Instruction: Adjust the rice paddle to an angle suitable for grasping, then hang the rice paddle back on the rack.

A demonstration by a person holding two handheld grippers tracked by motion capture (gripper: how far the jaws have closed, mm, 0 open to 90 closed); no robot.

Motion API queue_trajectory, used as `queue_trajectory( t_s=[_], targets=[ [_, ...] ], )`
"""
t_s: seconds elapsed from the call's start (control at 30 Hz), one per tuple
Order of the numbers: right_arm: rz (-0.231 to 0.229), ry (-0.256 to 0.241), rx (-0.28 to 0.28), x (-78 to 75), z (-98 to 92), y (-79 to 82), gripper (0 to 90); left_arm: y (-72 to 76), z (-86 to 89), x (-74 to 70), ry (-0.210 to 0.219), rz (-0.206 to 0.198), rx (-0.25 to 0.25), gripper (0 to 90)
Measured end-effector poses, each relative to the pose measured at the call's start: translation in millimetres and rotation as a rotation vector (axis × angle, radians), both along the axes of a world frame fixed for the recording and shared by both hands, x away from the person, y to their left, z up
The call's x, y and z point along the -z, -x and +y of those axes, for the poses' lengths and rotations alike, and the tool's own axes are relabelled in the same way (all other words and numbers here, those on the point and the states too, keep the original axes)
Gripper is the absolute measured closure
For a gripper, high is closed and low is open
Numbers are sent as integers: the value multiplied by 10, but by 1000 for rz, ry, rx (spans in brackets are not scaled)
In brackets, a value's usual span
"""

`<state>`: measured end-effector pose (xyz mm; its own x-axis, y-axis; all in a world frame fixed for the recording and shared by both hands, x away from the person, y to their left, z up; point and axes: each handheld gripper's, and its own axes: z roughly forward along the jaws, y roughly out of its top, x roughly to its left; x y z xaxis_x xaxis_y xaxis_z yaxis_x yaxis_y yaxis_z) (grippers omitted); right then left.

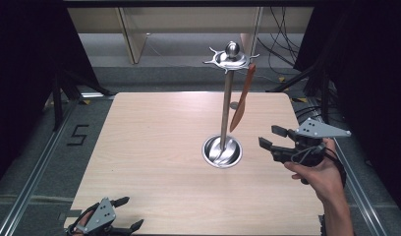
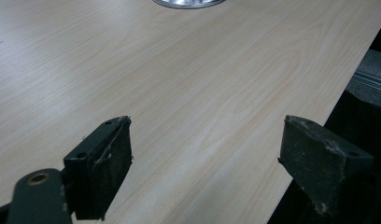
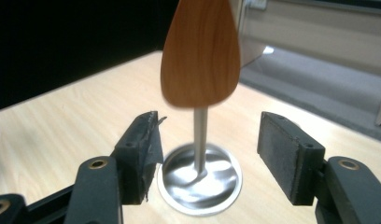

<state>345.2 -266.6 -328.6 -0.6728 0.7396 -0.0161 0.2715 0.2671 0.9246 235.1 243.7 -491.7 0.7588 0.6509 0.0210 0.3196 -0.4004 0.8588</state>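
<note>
1. Pale wood table [image 1: 154,147] under dark surroundings, high view: the right gripper [image 1: 270,137], jaws spread and holding nothing, sits just right of the steel stand [image 1: 225,105], whose wooden spatula [image 1: 243,98] hangs above and ahead of those jaws. The left gripper [image 1: 127,214] rests at the near edge, well apart, bare tabletop ahead of it.
2. Left gripper view: jaws spread over bare wood; the table edge runs beside the right jaw, the stand's base [image 2: 188,3] far ahead.
3. Right gripper view: the spatula blade [image 3: 200,53] hangs just above the spread jaws, pole and base between them, beyond.
</note>
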Motion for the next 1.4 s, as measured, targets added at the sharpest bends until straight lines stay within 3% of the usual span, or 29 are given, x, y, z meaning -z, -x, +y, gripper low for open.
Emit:
queue_trajectory(
  t_s=[0.03,0.07,0.23,0.27,0.3,0.43,0.47,0.57,0.6,0.67,0.7,0.73,0.77,0.8,0.83,0.87,0.9,0.93,0.97,1.0,1.03,1.1,1.13,1.17,1.23,1.3,1.4],
  targets=[
    [0,0,0,0,0,0,397,-5,12,-5,-22,-2,3,163],
    [23,1,14,62,7,13,392,-6,10,-5,-21,-2,2,163],
    [39,14,19,169,-16,11,385,2,-2,-3,-2,0,-1,163],
    [48,5,29,193,-12,13,383,-6,19,-11,-32,-11,-1,163],
    [31,9,29,218,-16,-2,382,-16,17,-11,-19,-18,11,163],
    [64,21,27,322,-31,-11,375,-30,23,-14,-41,-26,21,163],
    [71,16,29,354,-27,-10,374,-6,7,-6,-17,-1,0,163],
    [97,22,34,403,-34,2,372,-8,6,-6,-18,-1,-1,163],
    [105,34,33,421,-49,-1,371,-31,19,-16,-39,-26,18,163],
    [108,41,34,464,-73,-13,369,-15,-5,-3,-8,-6,-8,163],
    [95,35,32,494,-76,-34,369,-22,7,-15,-34,-10,-2,163],
    [121,24,45,520,-63,-27,368,-27,-3,-17,-26,-17,2,163],
    [99,37,39,555,-68,-52,367,-27,-7,-22,-31,-14,4,163],
    [130,30,40,587,-57,-48,366,-38,-6,-26,-41,-26,16,163],
    [127,54,30,615,-71,-70,364,-40,-12,-22,-35,-21,21,163],
    [157,50,37,642,-61,-62,364,-32,-19,-11,-23,-9,9,163],
    [144,57,36,671,-67,-78,363,-21,-30,1,-4,14,-4,163],
    [177,52,36,687,-61,-69,363,-25,-12,-2,-24,11,-1,163],
    [164,52,36,716,-65,-83,362,-27,-9,-3,-26,-1,-3,163],
    [175,55,45,725,-66,-75,362,-44,7,-12,-47,-23,13,163],
    [180,53,39,729,-69,-76,362,-27,-13,-3,-8,-8,0,163],
    [181,36,45,763,-59,-70,361,-30,0,-22,-23,-9,12,163],
    [180,54,33,761,-76,-73,361,-18,-8,-15,-9,6,-3,163],
    [190,49,41,770,-68,-62,360,-40,6,-20,-32,-22,18,163],
    [199,57,31,785,-67,-62,358,-19,-8,-5,-16,-4,-1,163],
    [178,76,28,806,-68,-75,357,-12,-3,-9,-17,-6,-2,163],
    [219,57,27,830,-32,-50,354,-15,8,-12,-19,-9,-1,163]
  ],
)
